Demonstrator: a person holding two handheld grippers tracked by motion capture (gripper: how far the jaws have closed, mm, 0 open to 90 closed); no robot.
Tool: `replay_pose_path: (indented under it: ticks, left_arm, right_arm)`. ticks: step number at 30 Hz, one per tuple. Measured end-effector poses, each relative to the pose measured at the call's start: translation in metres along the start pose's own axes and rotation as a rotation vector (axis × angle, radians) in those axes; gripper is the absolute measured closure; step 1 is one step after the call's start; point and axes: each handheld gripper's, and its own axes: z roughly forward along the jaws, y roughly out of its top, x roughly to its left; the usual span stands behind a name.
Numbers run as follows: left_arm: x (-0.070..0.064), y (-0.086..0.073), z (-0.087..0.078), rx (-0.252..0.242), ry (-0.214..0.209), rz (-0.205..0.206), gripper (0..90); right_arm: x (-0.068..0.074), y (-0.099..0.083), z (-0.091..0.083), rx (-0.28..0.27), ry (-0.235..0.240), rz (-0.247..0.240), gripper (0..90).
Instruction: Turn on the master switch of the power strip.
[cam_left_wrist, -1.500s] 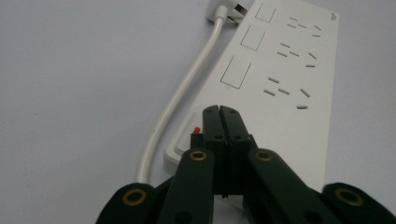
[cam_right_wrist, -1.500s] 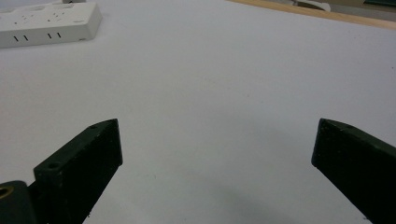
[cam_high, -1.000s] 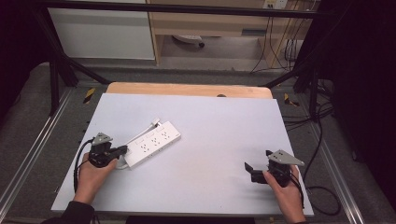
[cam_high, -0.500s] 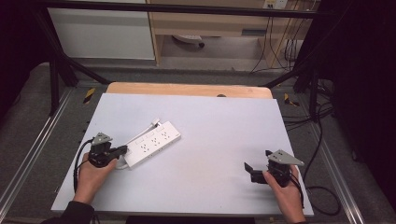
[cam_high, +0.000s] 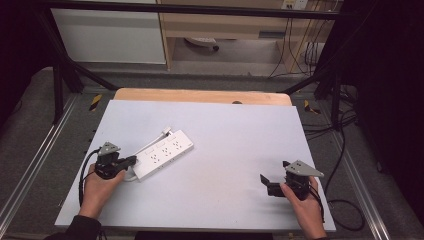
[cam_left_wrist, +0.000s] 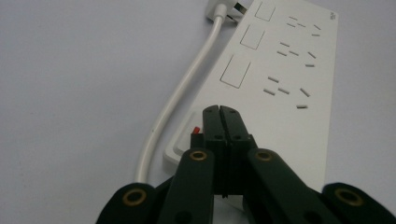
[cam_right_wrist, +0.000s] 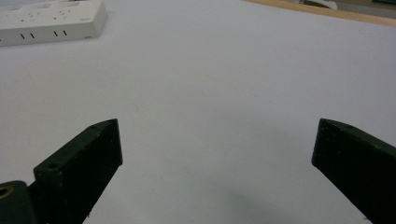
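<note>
Lying flat, white power strip (cam_high: 163, 153)

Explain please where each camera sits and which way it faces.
High view: above the person's side, looking forward and down on the table; both hands show, with left gripper and right gripper.
Left gripper view: on the left gripper, jaws shut, tips over the power strip by its red switch.
Right gripper view: on the right gripper, jaws open over bare table.
All three share the power strip.

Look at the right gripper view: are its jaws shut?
No, the right gripper has its jaws wide apart with bare table between them.
</note>
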Motion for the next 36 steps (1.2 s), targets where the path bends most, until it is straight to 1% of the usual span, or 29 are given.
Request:
replay_pose_path:
  ticks: [7,24,26,27,36]
  left_arm:
    - [-0.0013,-0.0009,-0.0002,-0.008,0.009,0.012,90.0]
    - [-0.0017,-0.0017,-0.0004,-0.017,0.014,0.014,90.0]
    - [-0.0014,-0.0018,-0.0007,-0.023,0.012,0.007,90.0]
    - [-0.0009,-0.0016,-0.0014,-0.034,0.012,0.006,90.0]
    - [-0.0009,-0.0017,-0.0013,-0.033,0.014,0.010,90.0]
  right_arm:
    - [-0.0007,0.0000,-0.0007,-0.003,-0.004,0.002,2.2]
    - [-0.0007,0.0000,-0.0009,-0.003,-0.005,0.000,2.2]
    - [-0.0006,0.0000,-0.0010,-0.003,-0.006,0.001,2.2]
    - [-0.0007,0.0000,-0.0010,-0.004,-0.007,0.000,2.2]
    - [-0.0005,0.0000,-0.0009,-0.001,-0.006,-0.002,2.2]
